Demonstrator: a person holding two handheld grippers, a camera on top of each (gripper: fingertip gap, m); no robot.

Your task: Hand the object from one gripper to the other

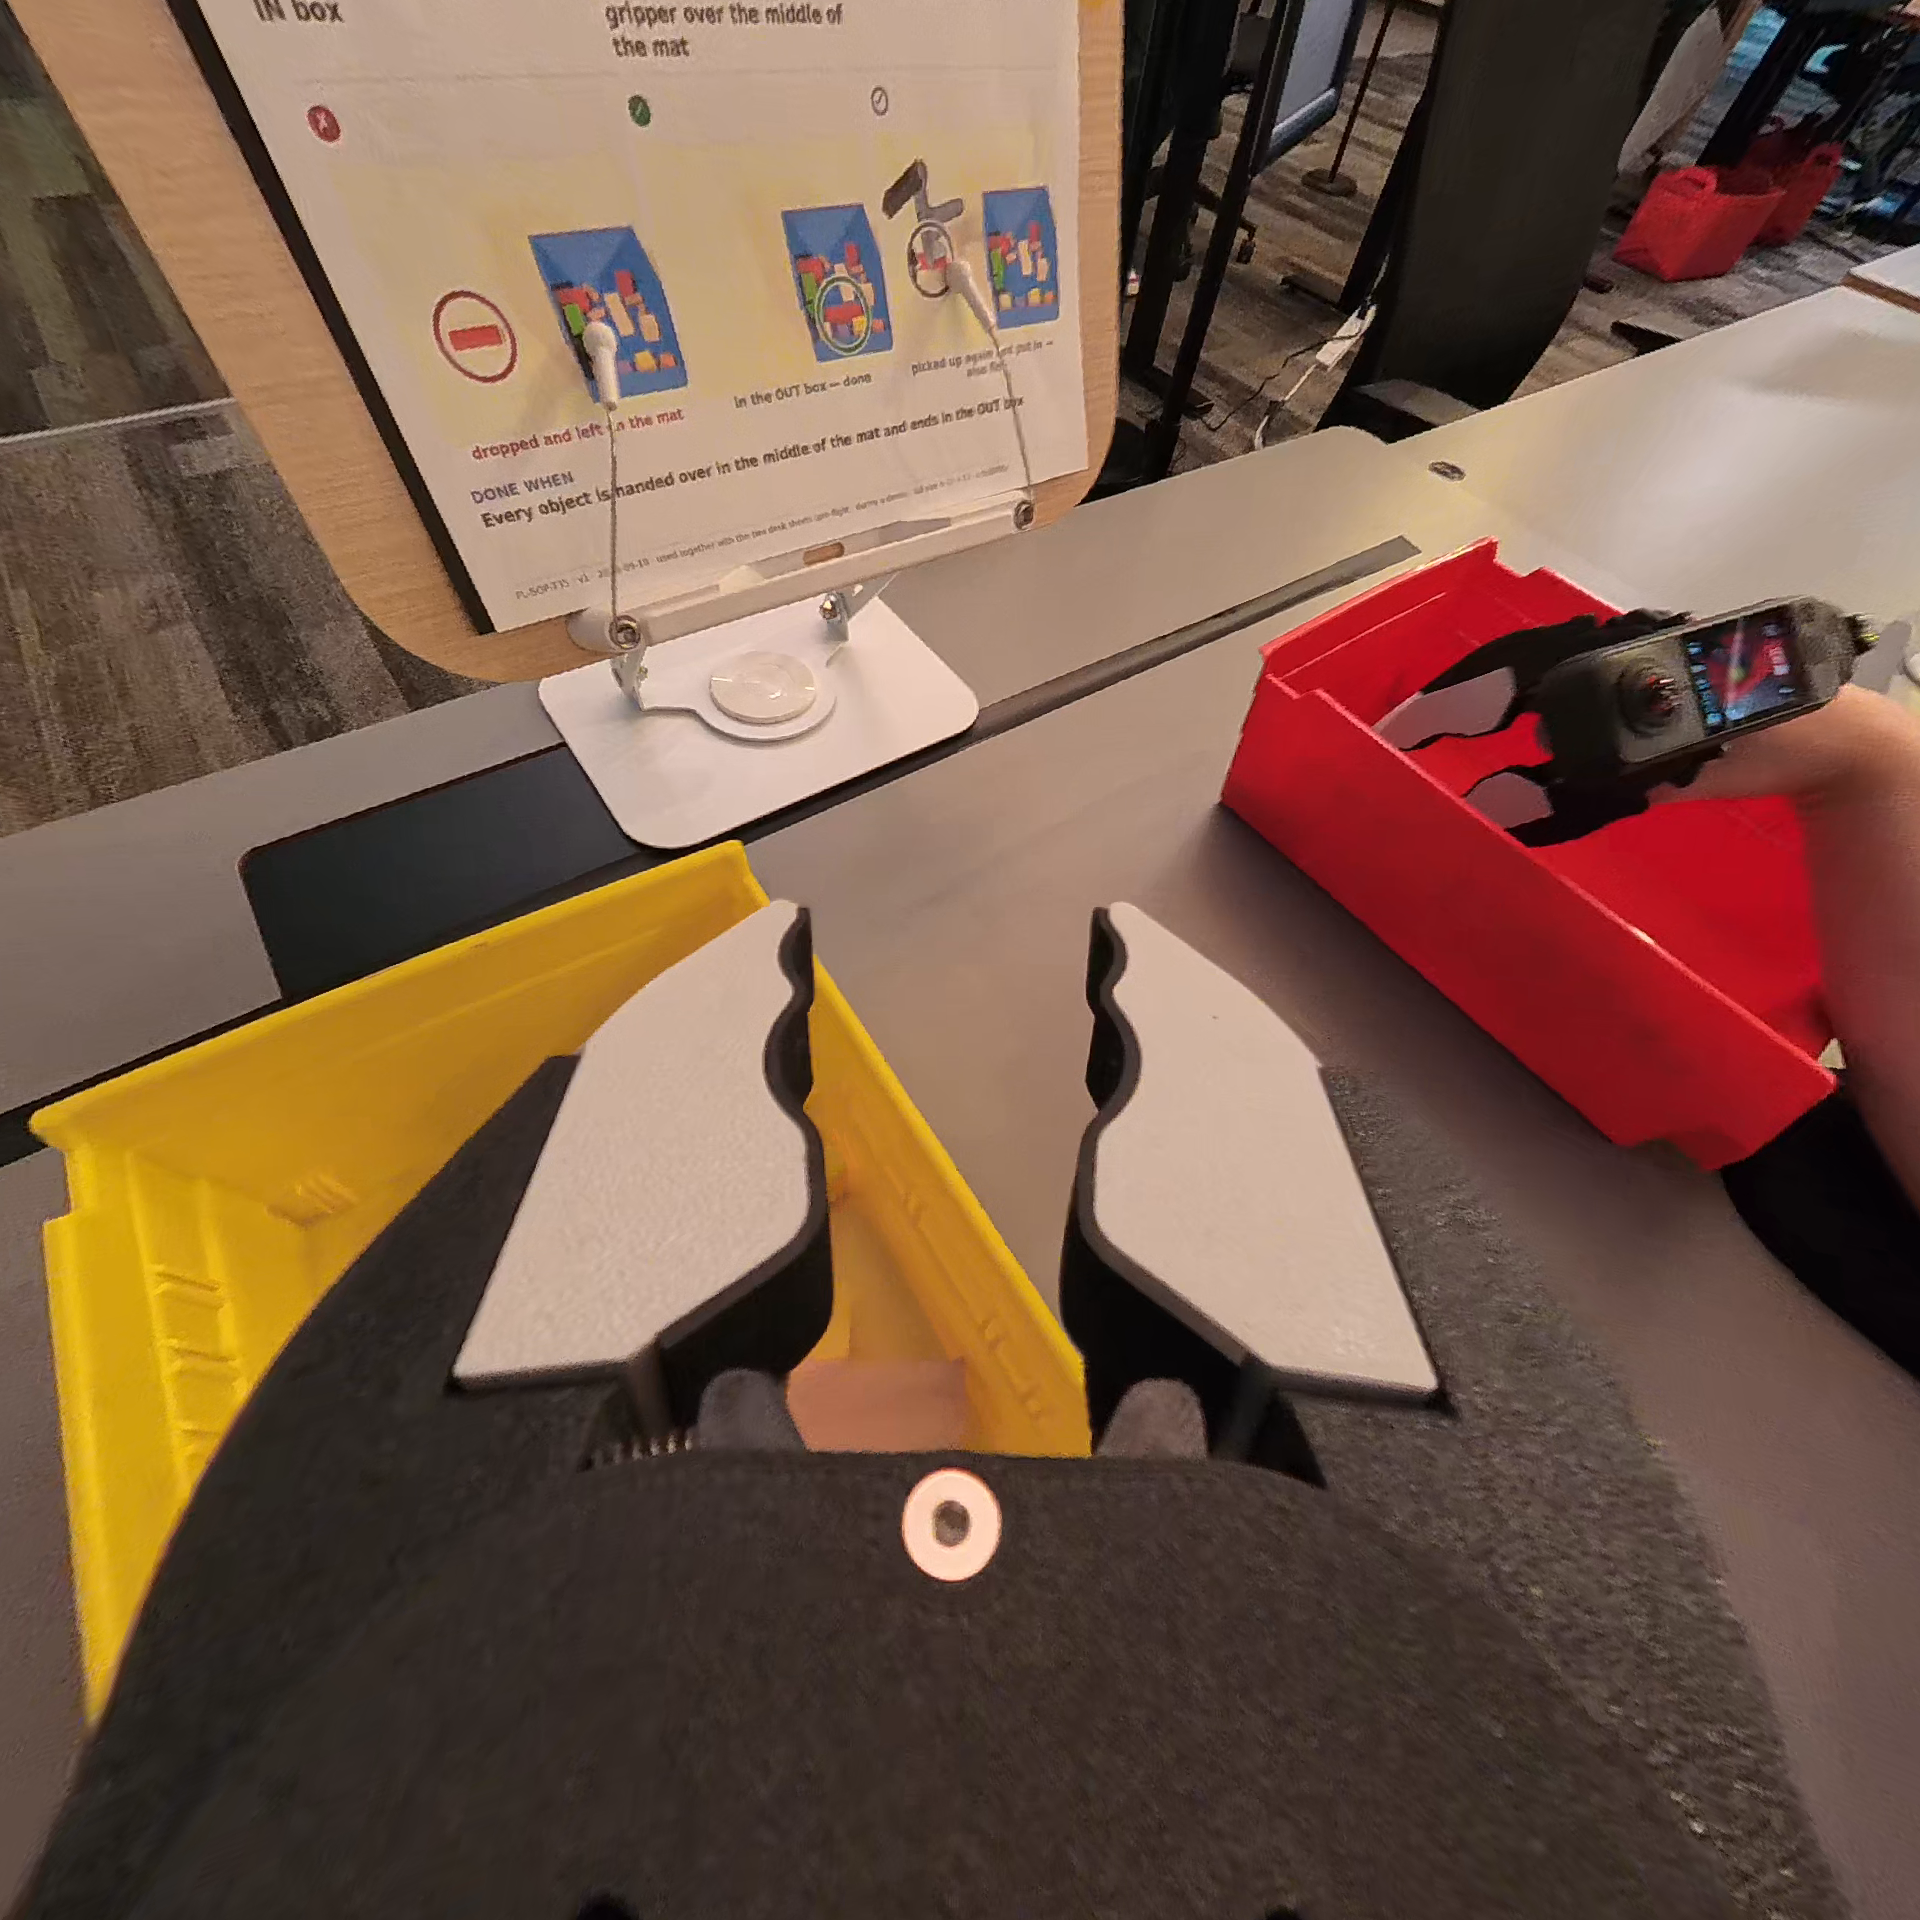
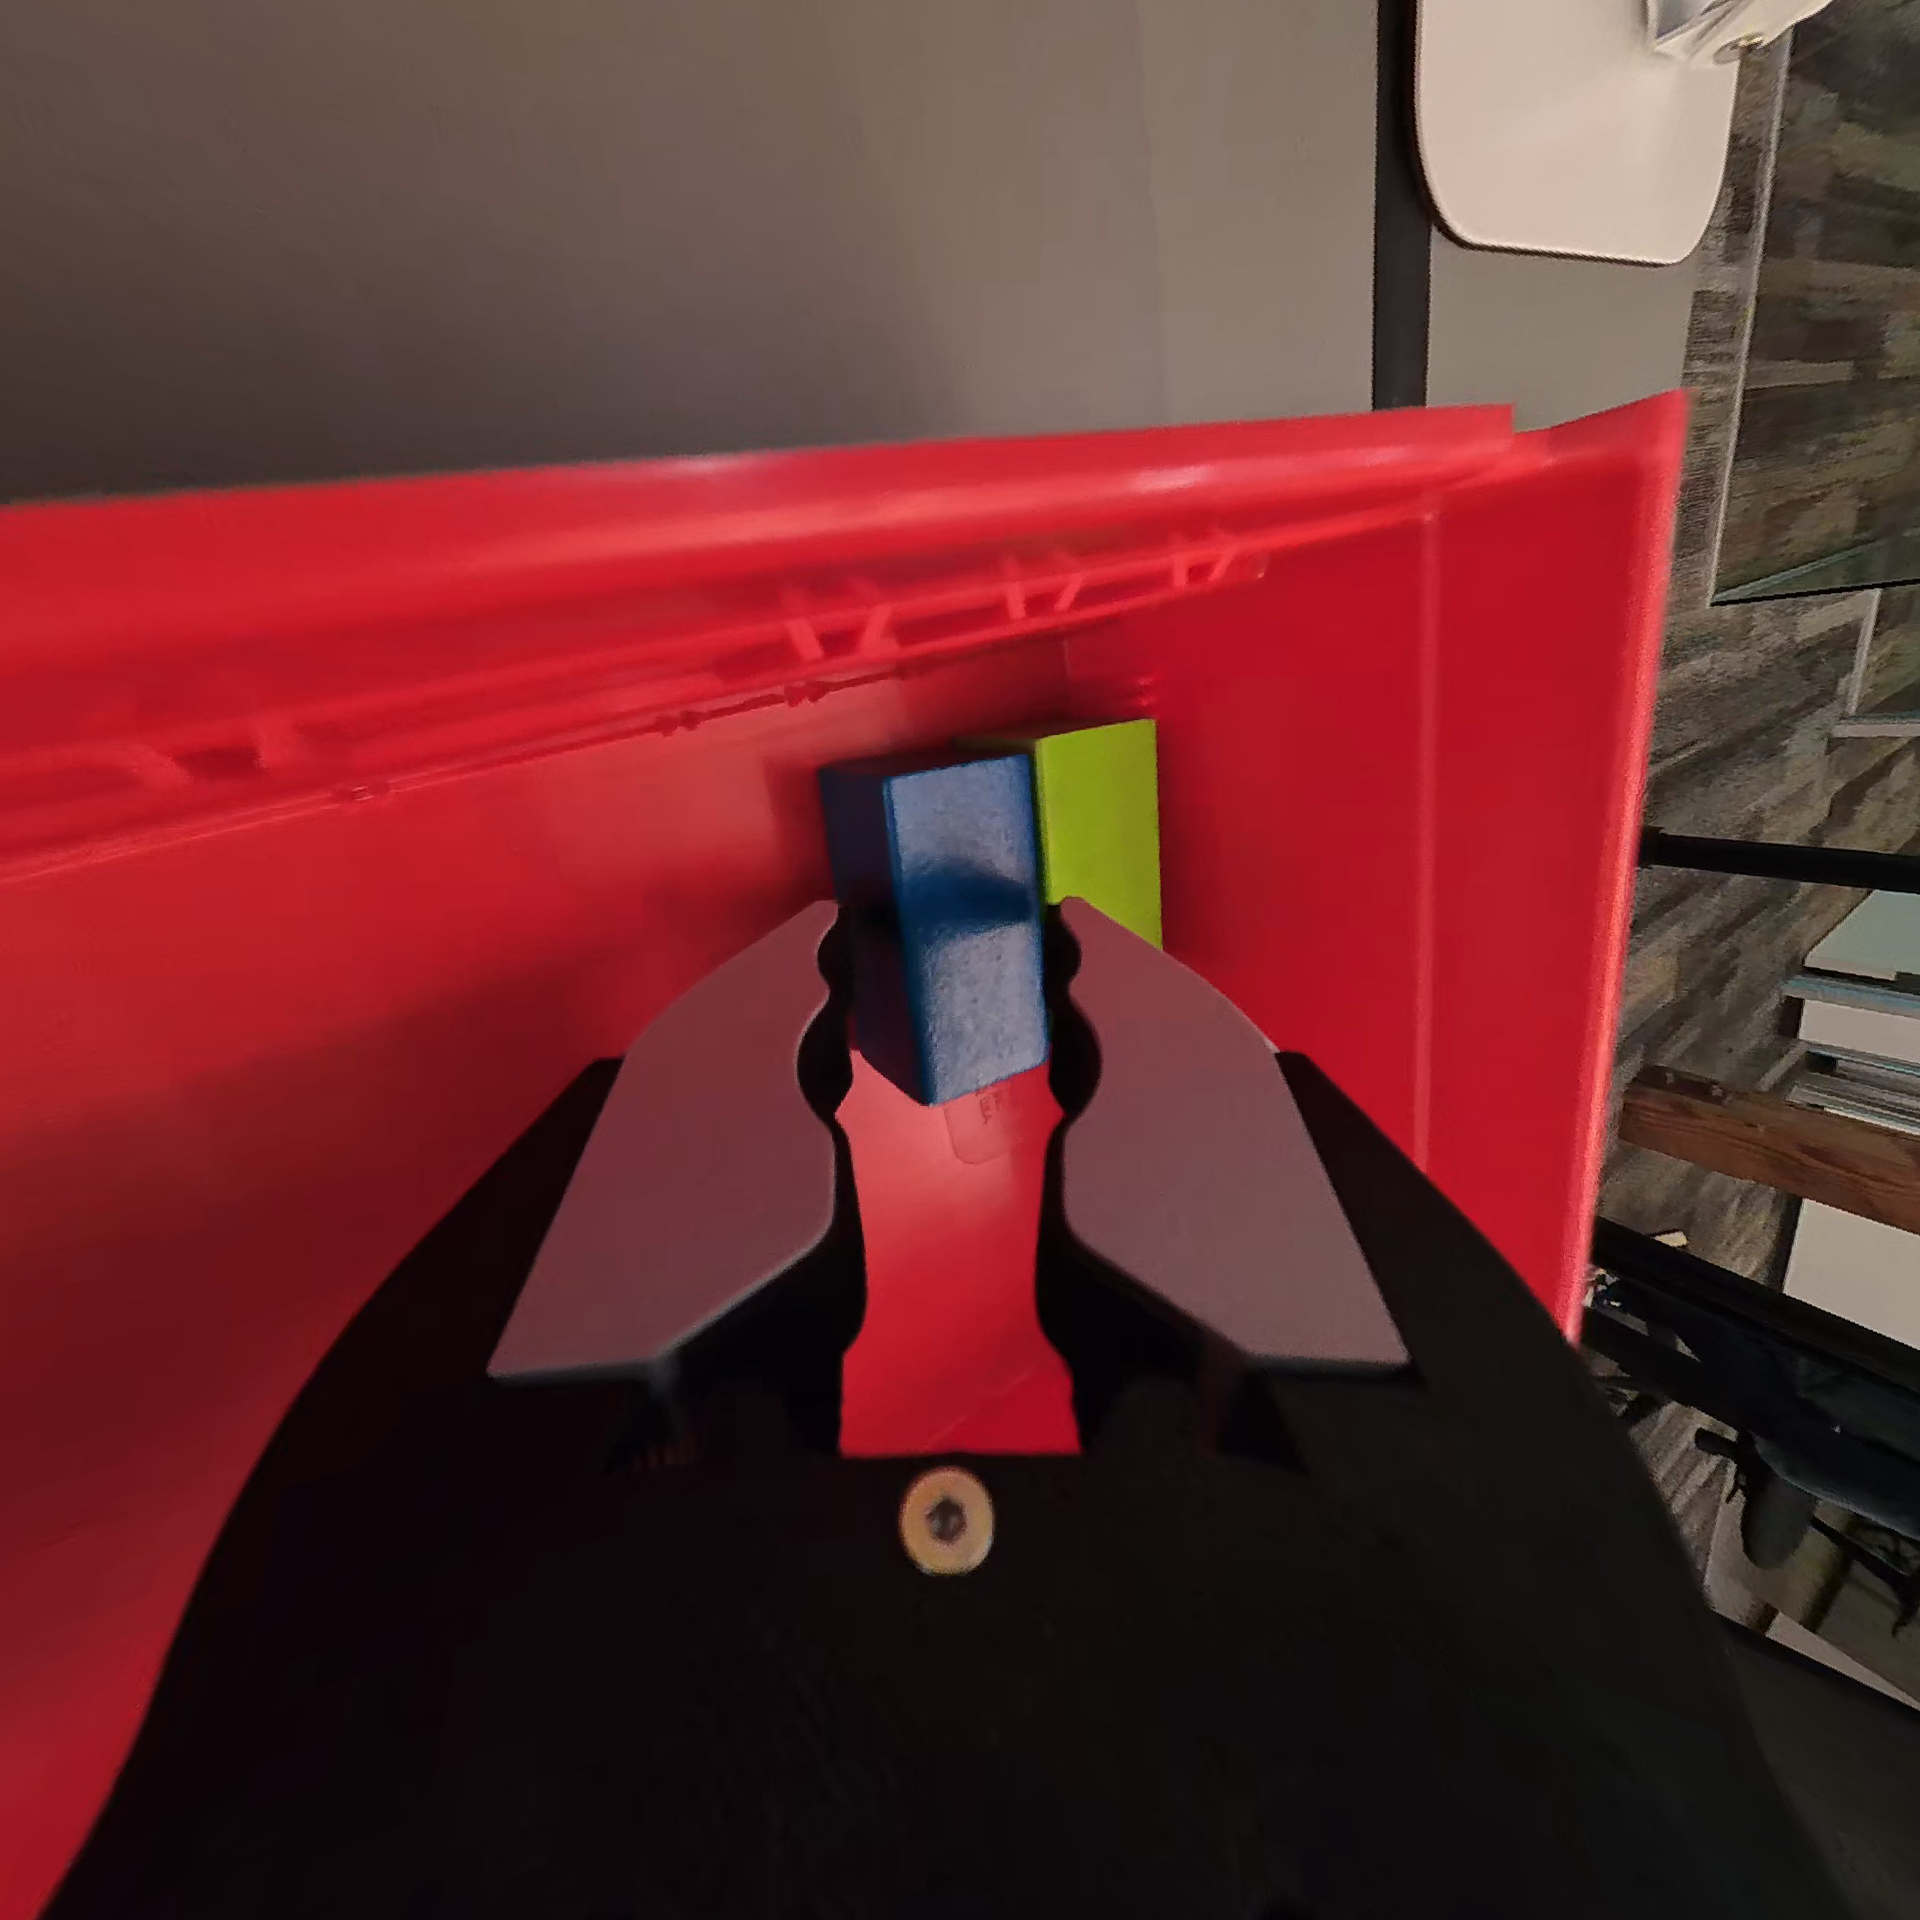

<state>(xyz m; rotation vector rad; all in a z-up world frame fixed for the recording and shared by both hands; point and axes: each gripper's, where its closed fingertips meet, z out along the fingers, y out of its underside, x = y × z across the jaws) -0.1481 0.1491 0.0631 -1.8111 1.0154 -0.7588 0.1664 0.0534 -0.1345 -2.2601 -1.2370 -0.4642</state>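
Observation:
In the right wrist view, my right gripper reaches into the red bin. Its fingers sit against both sides of a blue block, which is held a little tilted. A lime-green block stands just behind the blue one, against the bin's end wall. In the left wrist view, my left gripper is open and empty. It hovers over the right wall of the yellow bin and the dark mat. The right gripper shows there inside the red bin, with the blocks hidden.
A white stand holding an instruction sheet on a wooden board stands at the table's back edge. A tan piece lies in the yellow bin behind my left fingers. A person's hand holds the right gripper.

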